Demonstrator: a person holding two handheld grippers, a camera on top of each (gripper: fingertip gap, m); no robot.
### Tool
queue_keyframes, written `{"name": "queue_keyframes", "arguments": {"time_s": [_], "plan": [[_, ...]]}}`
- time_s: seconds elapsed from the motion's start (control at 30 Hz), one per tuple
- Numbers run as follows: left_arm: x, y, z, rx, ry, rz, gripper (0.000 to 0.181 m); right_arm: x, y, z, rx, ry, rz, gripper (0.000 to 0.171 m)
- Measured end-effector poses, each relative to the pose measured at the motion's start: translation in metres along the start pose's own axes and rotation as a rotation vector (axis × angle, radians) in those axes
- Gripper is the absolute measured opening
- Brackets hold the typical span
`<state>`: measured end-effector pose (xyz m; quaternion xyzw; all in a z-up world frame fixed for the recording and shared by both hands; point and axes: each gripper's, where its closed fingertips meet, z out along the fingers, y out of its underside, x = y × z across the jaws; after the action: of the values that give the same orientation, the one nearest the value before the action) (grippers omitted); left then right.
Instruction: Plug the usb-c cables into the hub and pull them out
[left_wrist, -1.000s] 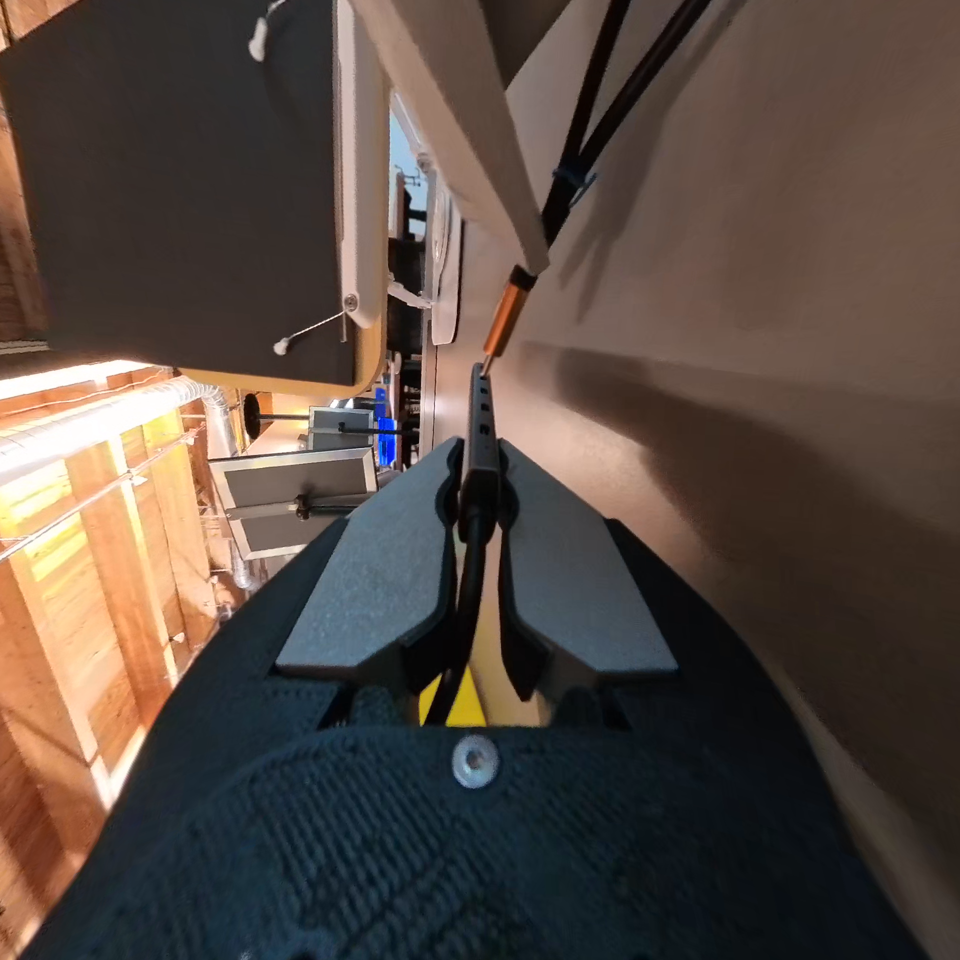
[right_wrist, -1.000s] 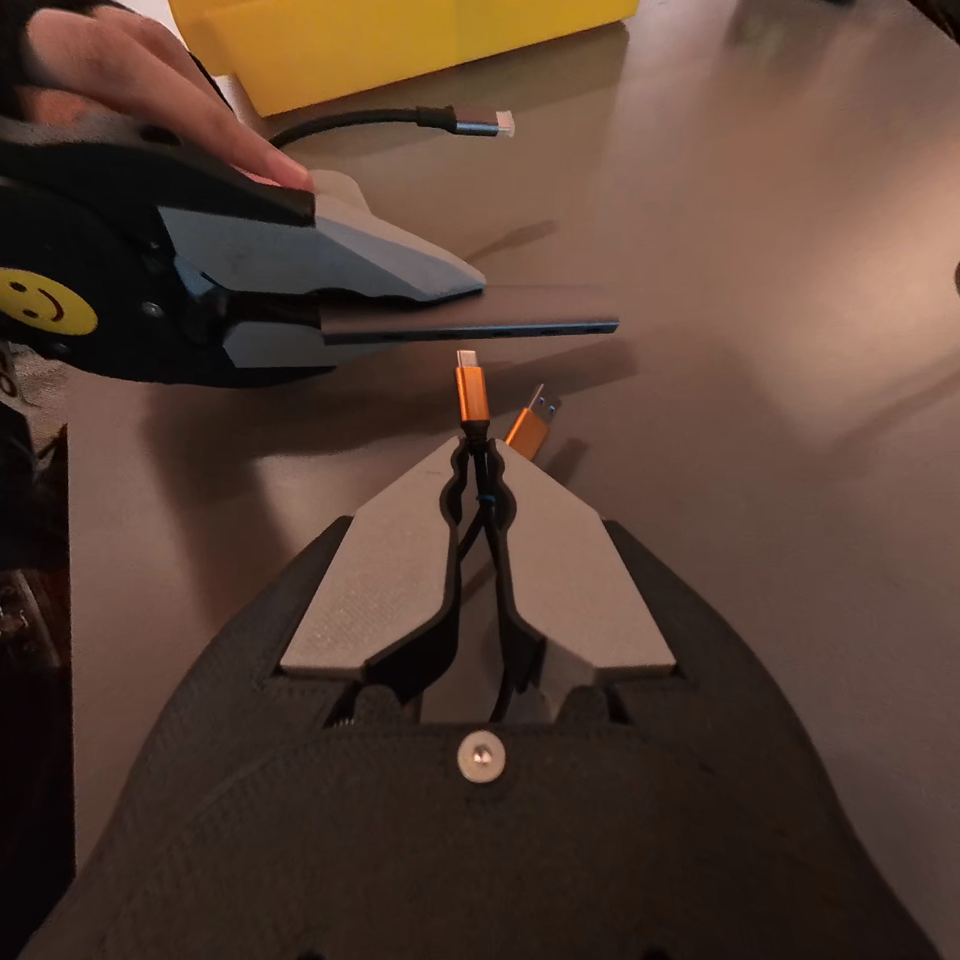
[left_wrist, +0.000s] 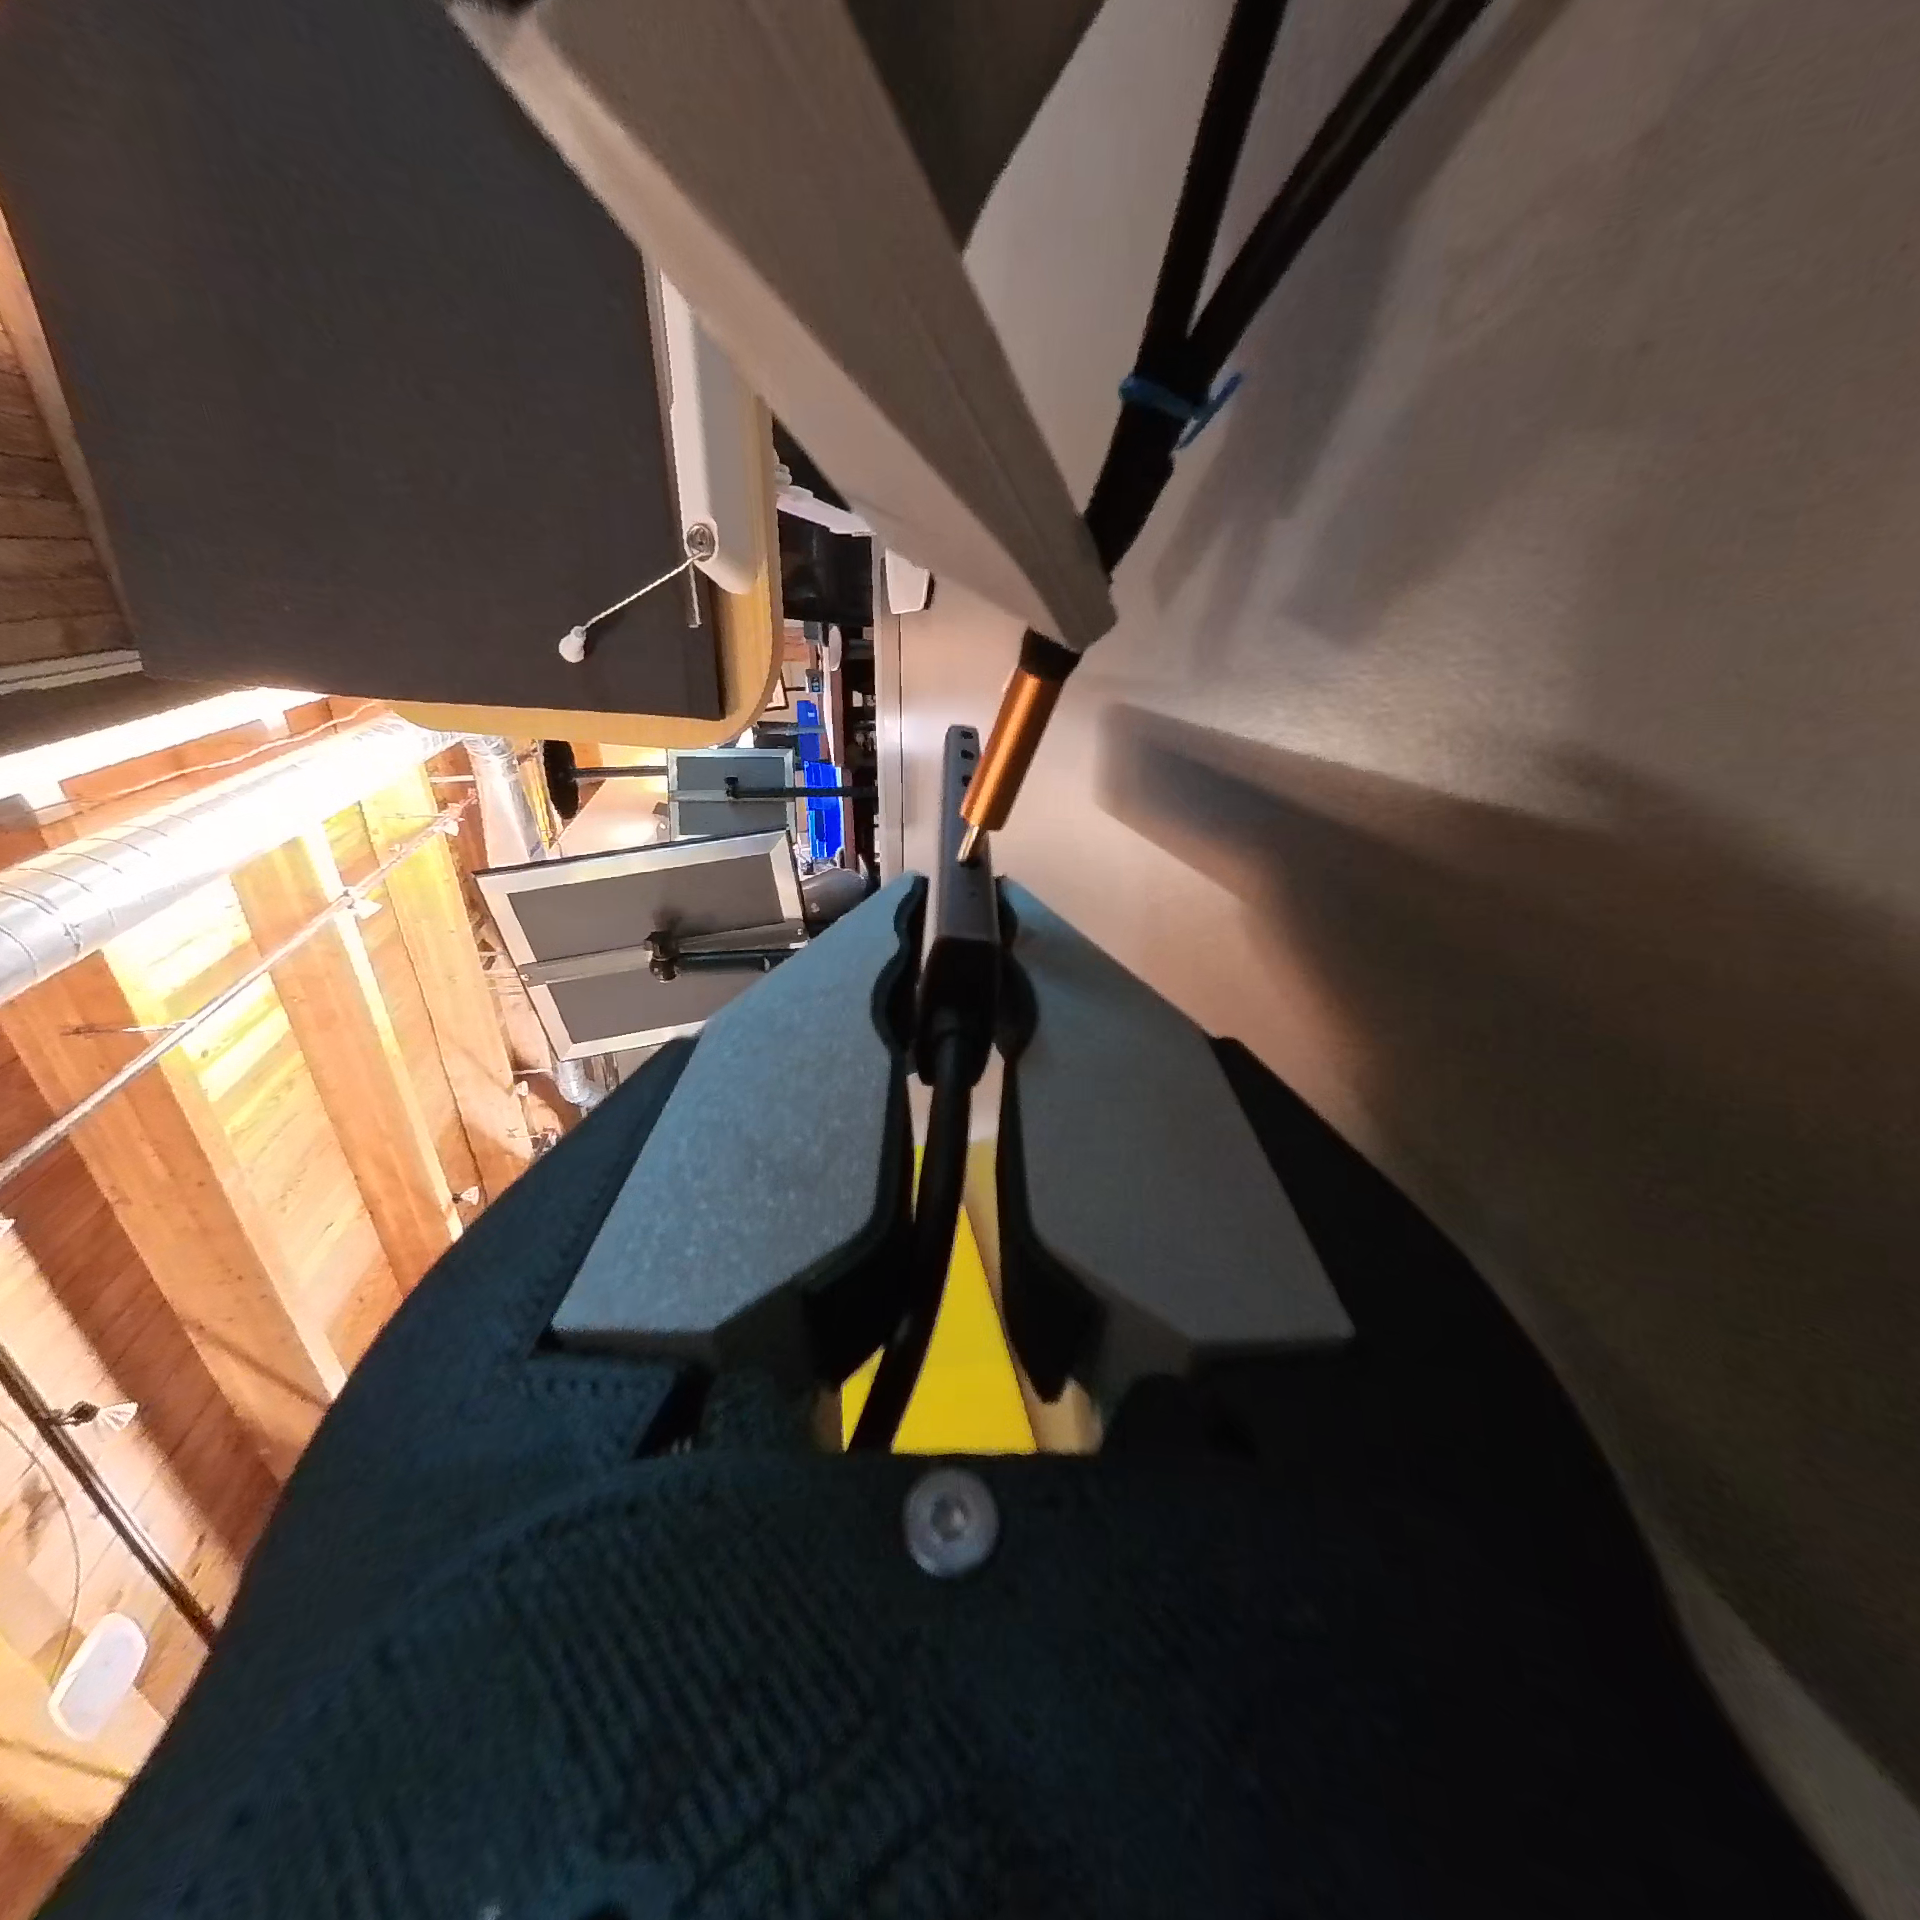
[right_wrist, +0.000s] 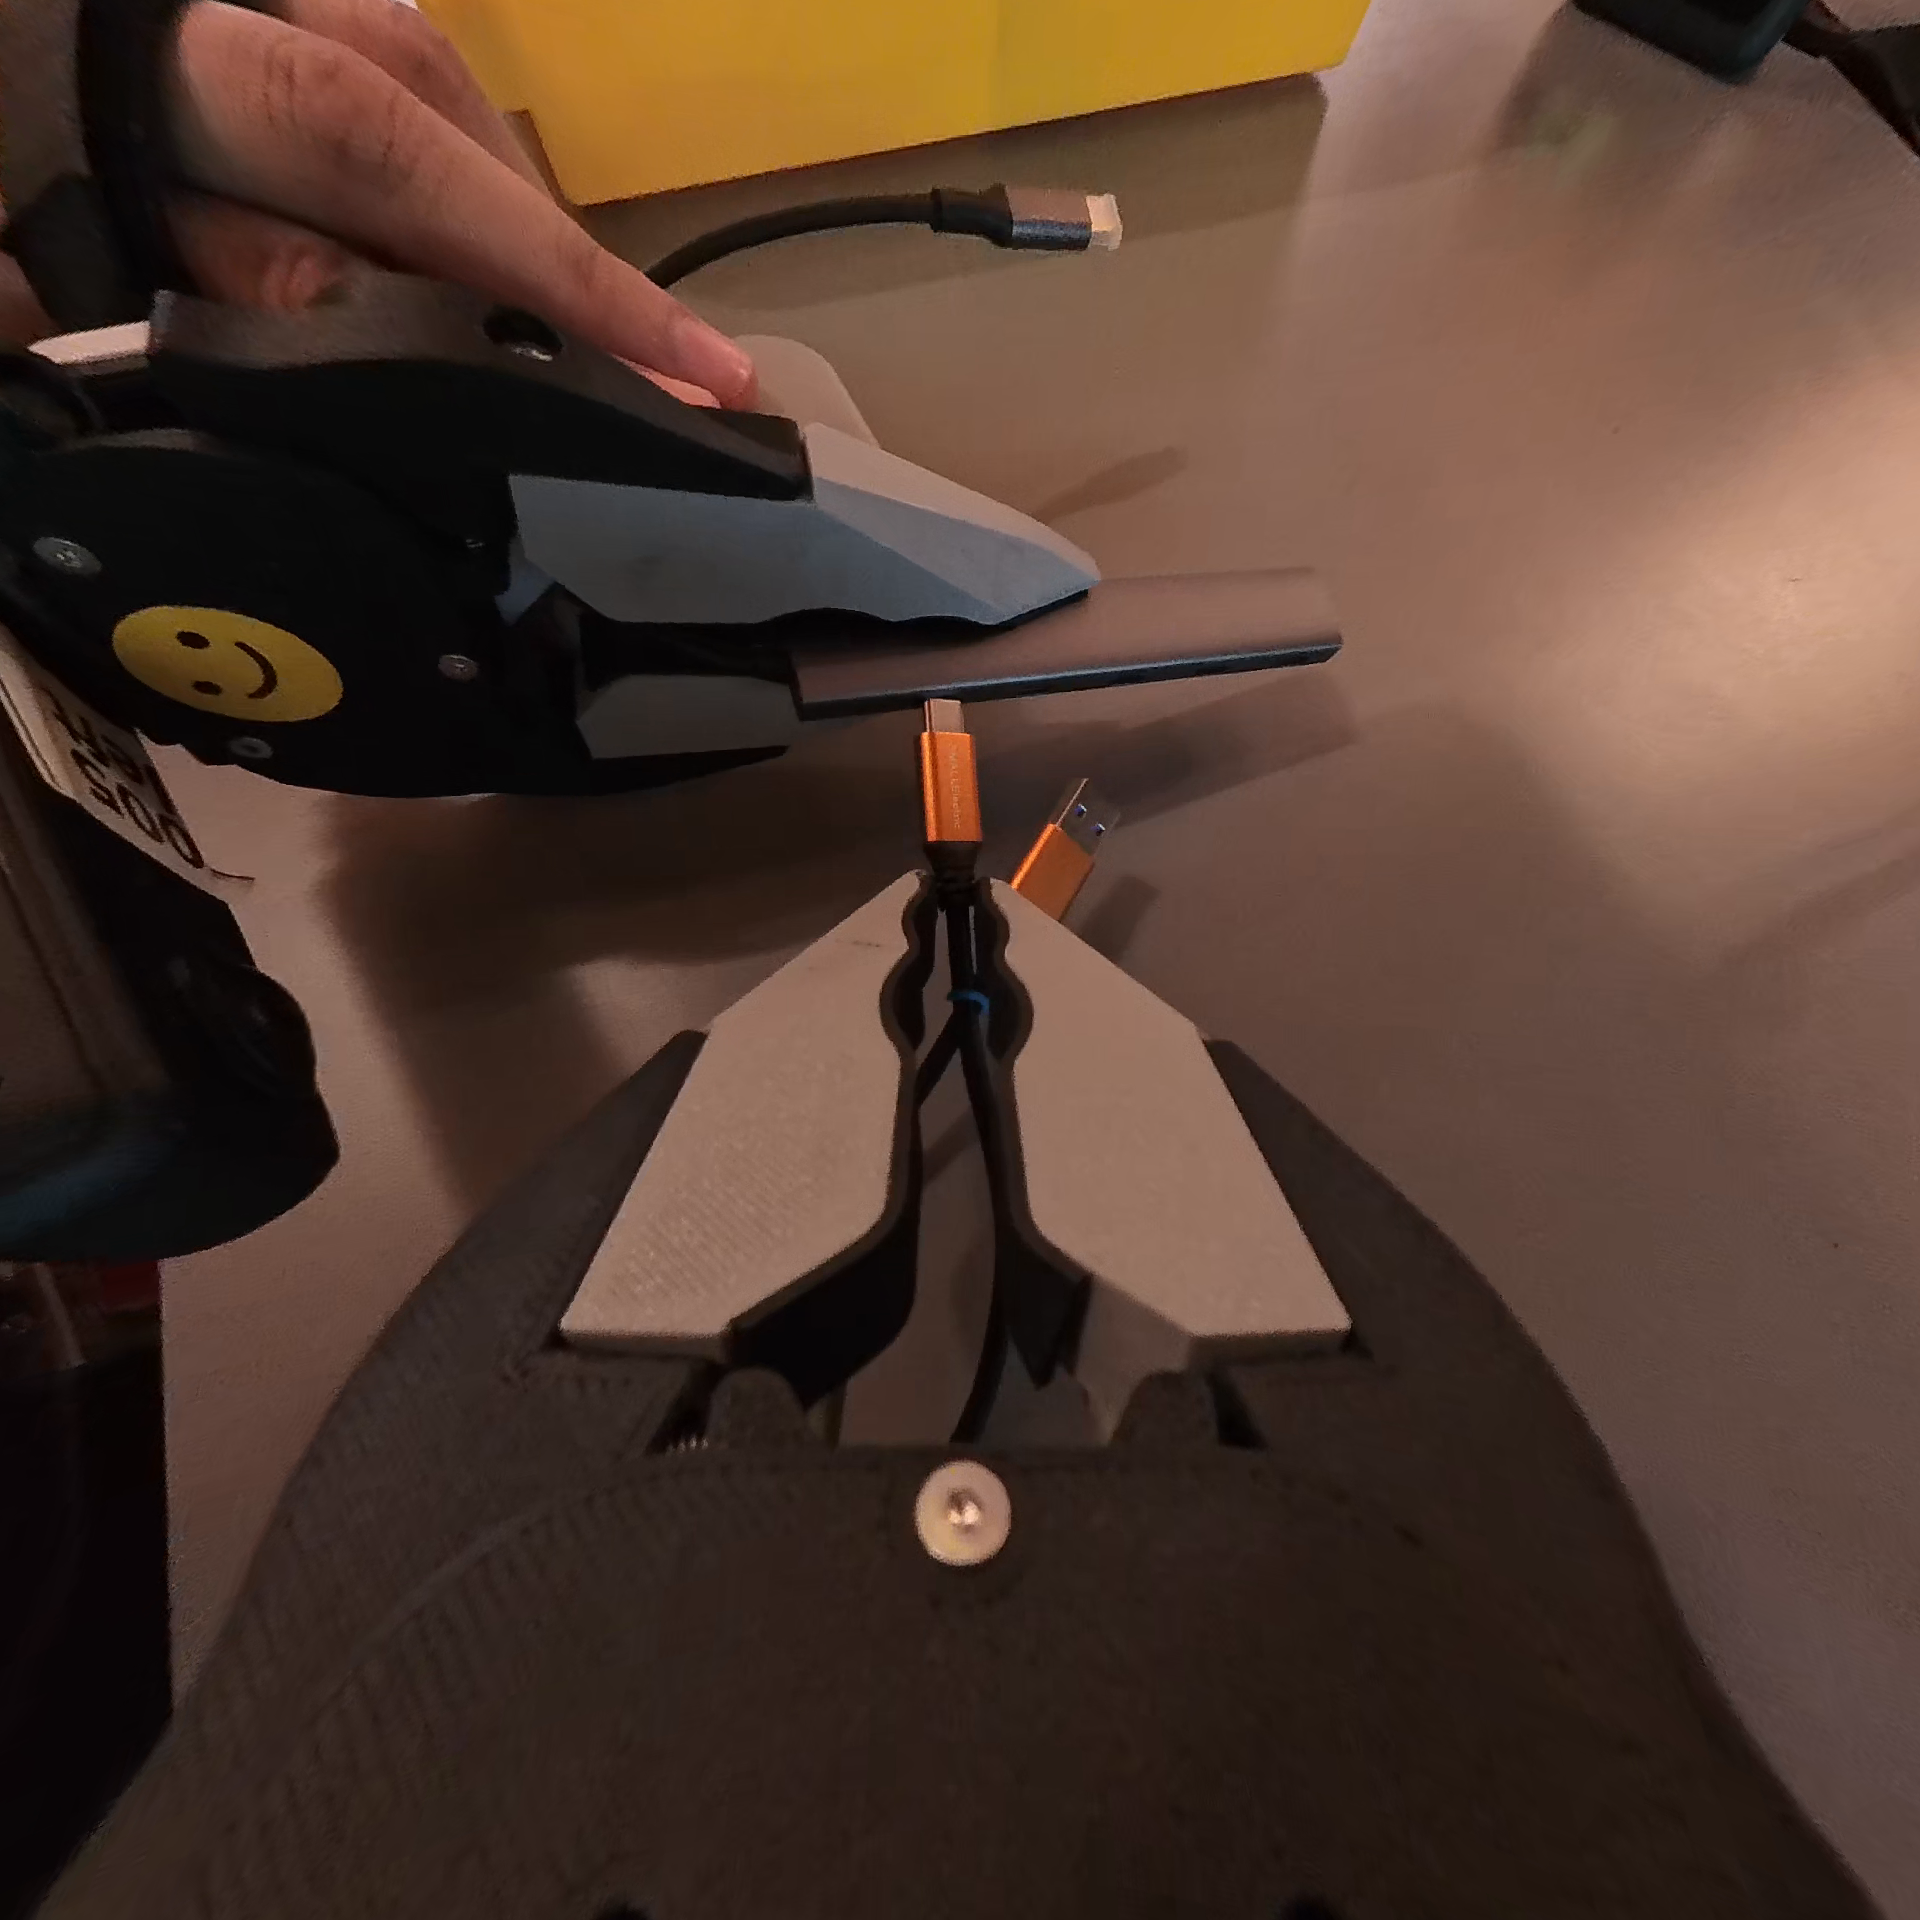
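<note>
The left gripper (right_wrist: 935, 644) is clamped on the grey USB hub (right_wrist: 1143, 644), holding it level above the table (right_wrist: 1558, 831). At six o'clock from the hub's port edge, the right gripper (right_wrist: 951, 894), closed on a black cable (right_wrist: 971, 1091), aims its orange USB-C plug (right_wrist: 948, 774) upward, the tip just short of the slots. A second orange plug (right_wrist: 1060, 852) dangles at four o'clock; another connector (right_wrist: 1049, 213) lies at twelve, before a yellow bin (right_wrist: 883, 83). Seating it likely demands squaring the tip with one slot, then pushing straight while the hub is braced.
</note>
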<state>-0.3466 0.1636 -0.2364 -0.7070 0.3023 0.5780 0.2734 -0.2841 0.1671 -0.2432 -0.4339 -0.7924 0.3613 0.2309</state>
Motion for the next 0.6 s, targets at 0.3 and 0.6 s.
{"name": "queue_keyframes", "arguments": {"time_s": [0.3, 0.6], "plan": [[0.0016, 0.0017, 0.0003, -0.011, 0.010, -0.003, 0.007, 0.0011, -0.0042, 0.0007, -0.009, 0.143, -0.204, 0.004], [0.0091, 0.0025, 0.0014, -0.040, 0.057, -0.019, 0.007, 0.0007, -0.0018, 0.0036, -0.004, 0.093, -0.131, 0.004]]}}
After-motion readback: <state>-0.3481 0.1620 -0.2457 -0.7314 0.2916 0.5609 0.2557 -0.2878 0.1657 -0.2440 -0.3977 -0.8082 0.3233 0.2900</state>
